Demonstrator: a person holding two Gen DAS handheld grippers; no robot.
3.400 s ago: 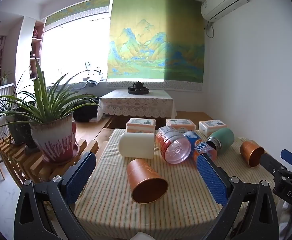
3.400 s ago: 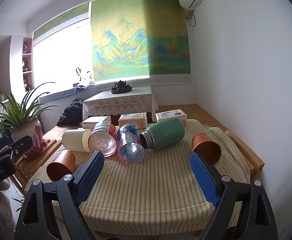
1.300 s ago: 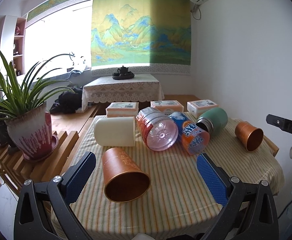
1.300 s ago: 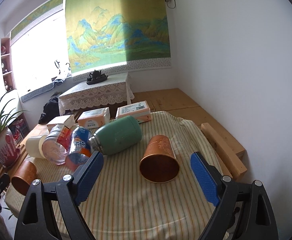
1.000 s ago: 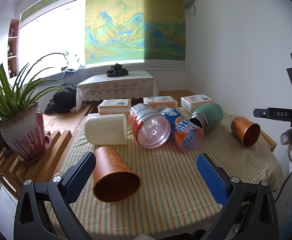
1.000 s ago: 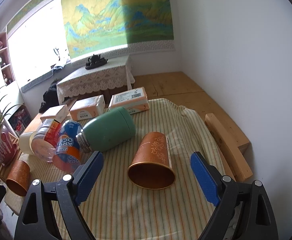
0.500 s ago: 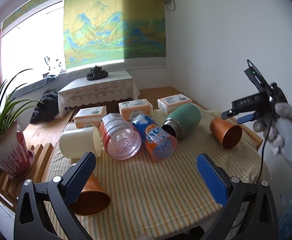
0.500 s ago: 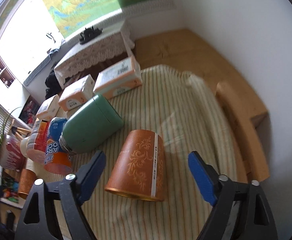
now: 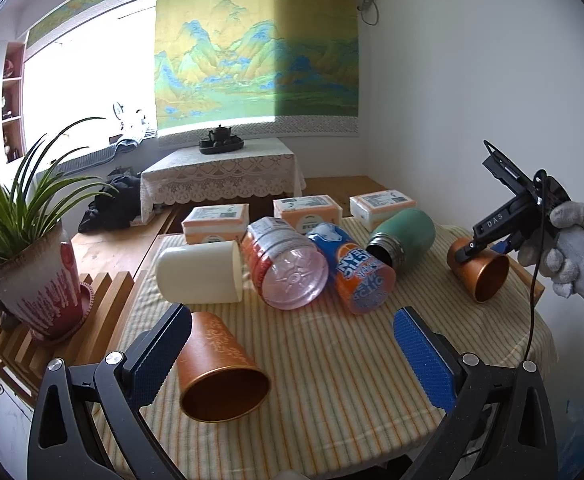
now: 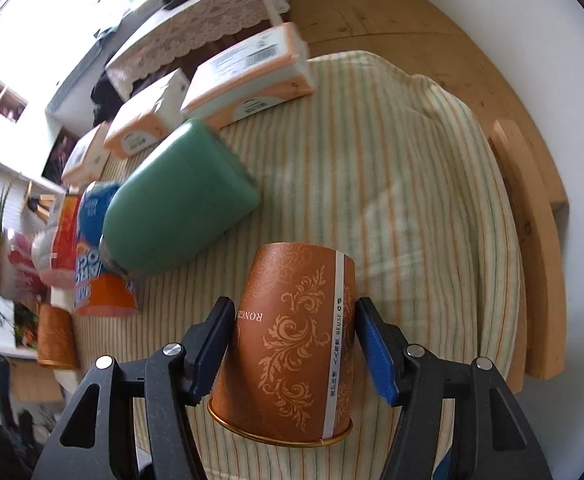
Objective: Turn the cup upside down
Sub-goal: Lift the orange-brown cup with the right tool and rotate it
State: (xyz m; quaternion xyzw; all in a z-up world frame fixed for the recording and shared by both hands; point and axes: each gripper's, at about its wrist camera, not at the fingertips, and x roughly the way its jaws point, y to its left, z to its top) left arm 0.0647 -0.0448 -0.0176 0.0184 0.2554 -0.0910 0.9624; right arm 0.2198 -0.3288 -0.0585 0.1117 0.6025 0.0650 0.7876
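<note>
Two copper paper cups lie on their sides on the striped tablecloth. One copper cup [image 10: 292,340] lies between the fingers of my right gripper [image 10: 293,342], whose pads touch or nearly touch its sides; it also shows at the table's right in the left wrist view [image 9: 481,274], under the right gripper [image 9: 491,236]. The other copper cup [image 9: 216,368] lies at the front left, just inside the left finger of my open left gripper [image 9: 292,354]; it shows small in the right wrist view [image 10: 54,336].
A green flask [image 9: 405,238], an orange soda bottle [image 9: 359,272], a clear pink bottle [image 9: 288,266] and a cream cup [image 9: 200,272] lie across the table's middle. Three tissue packs [image 9: 303,208] sit behind. A potted plant [image 9: 36,268] stands on a slatted bench left.
My right gripper has come down over the right copper cup and its jaws have narrowed around it. My left gripper has swung back left, bringing the left cup between its fingers.
</note>
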